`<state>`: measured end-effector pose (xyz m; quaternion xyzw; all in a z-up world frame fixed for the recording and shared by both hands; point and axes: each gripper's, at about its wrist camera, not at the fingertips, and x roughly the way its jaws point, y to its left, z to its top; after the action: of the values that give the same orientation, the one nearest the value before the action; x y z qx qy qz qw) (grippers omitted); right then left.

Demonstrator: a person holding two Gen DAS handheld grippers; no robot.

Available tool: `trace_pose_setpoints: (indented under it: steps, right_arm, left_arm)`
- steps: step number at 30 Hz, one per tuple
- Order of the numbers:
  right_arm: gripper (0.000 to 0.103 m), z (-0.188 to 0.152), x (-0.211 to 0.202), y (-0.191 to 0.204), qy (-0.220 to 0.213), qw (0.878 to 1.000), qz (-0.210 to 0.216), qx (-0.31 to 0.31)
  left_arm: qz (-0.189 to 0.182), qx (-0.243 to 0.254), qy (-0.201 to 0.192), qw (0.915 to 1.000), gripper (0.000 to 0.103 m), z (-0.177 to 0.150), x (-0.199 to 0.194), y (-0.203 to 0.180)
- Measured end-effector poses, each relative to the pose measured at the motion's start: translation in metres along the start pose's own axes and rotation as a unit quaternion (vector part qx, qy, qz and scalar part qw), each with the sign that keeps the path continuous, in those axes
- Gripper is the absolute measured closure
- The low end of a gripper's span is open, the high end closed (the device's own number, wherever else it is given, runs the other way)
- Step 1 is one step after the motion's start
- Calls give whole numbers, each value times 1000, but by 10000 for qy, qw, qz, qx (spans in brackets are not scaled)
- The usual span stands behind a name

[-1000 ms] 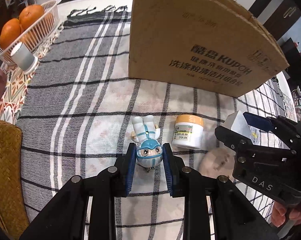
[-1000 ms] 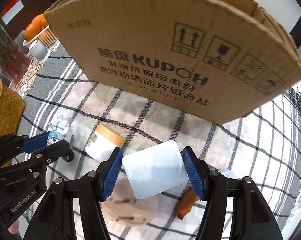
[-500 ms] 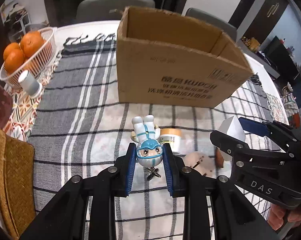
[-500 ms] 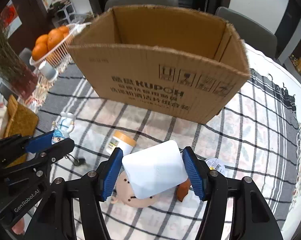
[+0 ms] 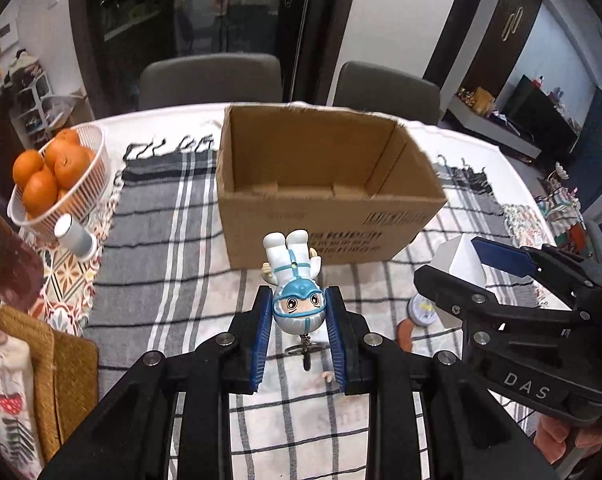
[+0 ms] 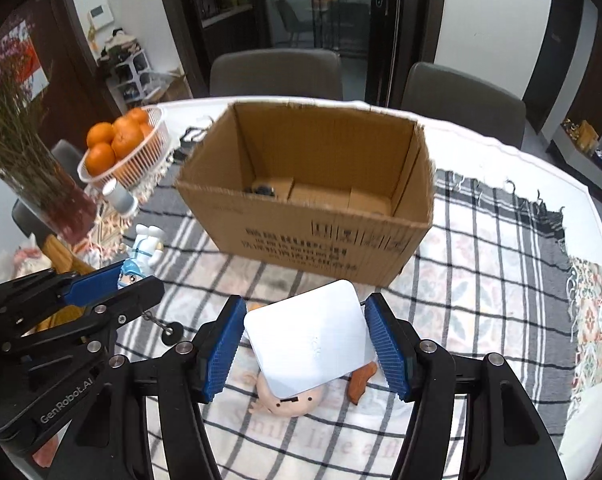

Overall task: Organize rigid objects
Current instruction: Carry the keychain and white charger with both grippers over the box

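**Q:** Report claw status.

**A:** My left claw (image 5: 301, 320) is clenched on the toy figure (image 5: 295, 280); both blue pads press the sides of its head, and its feet point away from me toward the cardboard box (image 5: 325, 196). A small ring on a short chain hangs under the head. My right claw (image 6: 305, 344) is spread wider and grips the white flat box (image 6: 309, 344) by two opposite edges, its face tilted toward the camera. Both items are lifted clear of the worktop (image 6: 501, 280).

**Q:** Surroundings, largest first?

**A:** The round worktop carries a checked cloth (image 5: 173, 248). The open cardboard box stands on it directly ahead of both claws, with printed text on its near wall. A white basket of oranges (image 5: 57, 184) sits to the left of it, with a small grey-and-white cylinder (image 5: 75, 236) lying against the basket. Beneath my right claw, a round doll head (image 6: 289, 400) and an orange piece (image 6: 361, 380) lie on the cloth.

**Q:** Pose?

**A:** Both claws are side by side, on the near side of the box and above its rim, angled downward. Between them and the box opening, only its near wall stands.
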<state>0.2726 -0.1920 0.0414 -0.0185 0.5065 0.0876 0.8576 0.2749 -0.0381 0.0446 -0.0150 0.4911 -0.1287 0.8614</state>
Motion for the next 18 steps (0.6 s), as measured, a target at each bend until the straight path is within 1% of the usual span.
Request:
trace_pose_setpoints:
  steps: [5,8,18]
  right_arm:
    - [41,12,-20,0,-209,9998,17,21]
    - [41,22,-29,-2,-304,9995,33,51]
    - [41,47,-36,-6,-452,9989,-10,136]
  left_arm:
    - [23,143,-189,9997,76,16,-16,-6]
    - [-3,209,-235,9995,76,28,-22,-10]
    - [9,411,-331,9986,76,63,-28,-15]
